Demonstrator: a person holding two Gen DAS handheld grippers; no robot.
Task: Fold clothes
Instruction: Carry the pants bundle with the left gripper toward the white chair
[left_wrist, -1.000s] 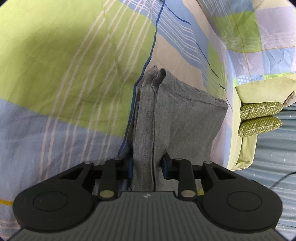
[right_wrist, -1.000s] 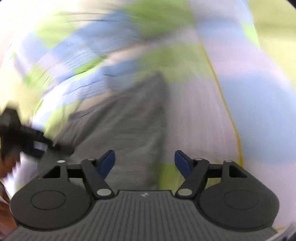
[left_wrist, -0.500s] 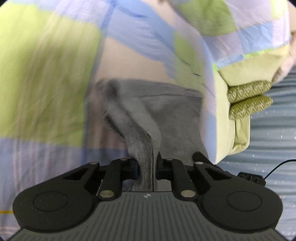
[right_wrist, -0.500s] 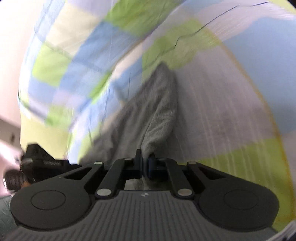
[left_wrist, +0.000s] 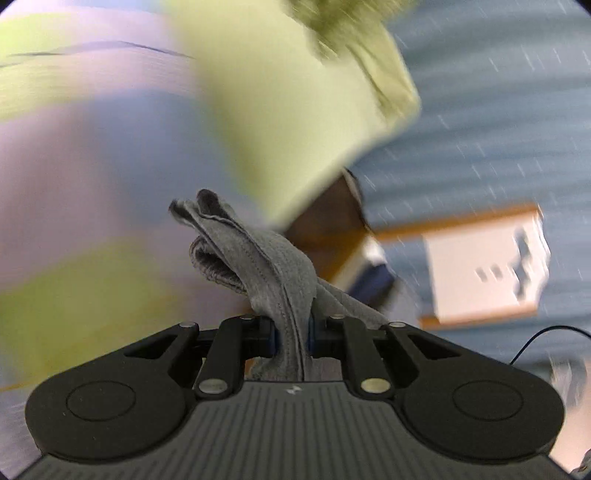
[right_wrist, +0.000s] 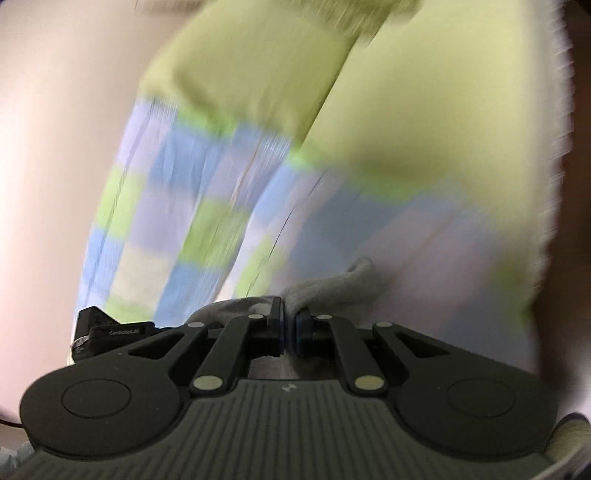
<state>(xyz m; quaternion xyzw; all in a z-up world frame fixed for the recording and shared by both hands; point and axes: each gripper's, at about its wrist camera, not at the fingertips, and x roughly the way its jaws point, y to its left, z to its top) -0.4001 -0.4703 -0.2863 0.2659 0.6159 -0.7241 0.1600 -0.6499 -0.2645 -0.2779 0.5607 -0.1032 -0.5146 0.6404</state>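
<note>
A grey knit garment (left_wrist: 269, 266) is bunched between the closed jaws of my left gripper (left_wrist: 291, 332), its hemmed edge sticking up and forward. My right gripper (right_wrist: 290, 325) is shut on another part of the same grey garment (right_wrist: 332, 286), a small fold showing just past the pads. Both views are blurred by motion. The rest of the garment hangs below the grippers and is hidden. The other gripper's black body (right_wrist: 107, 332) shows at the lower left of the right wrist view.
The bed's checked green, blue and lilac sheet (right_wrist: 207, 192) and a plain green cover (left_wrist: 295, 122) fill the background. In the left wrist view a blue striped floor (left_wrist: 498, 110), a white and wooden box (left_wrist: 487, 266) and a black cable (left_wrist: 546, 336) lie to the right.
The right gripper went from open to shut on the garment. Both grippers have lifted and swung with it; the left view has turned from the sheet to the bed's edge and floor.
</note>
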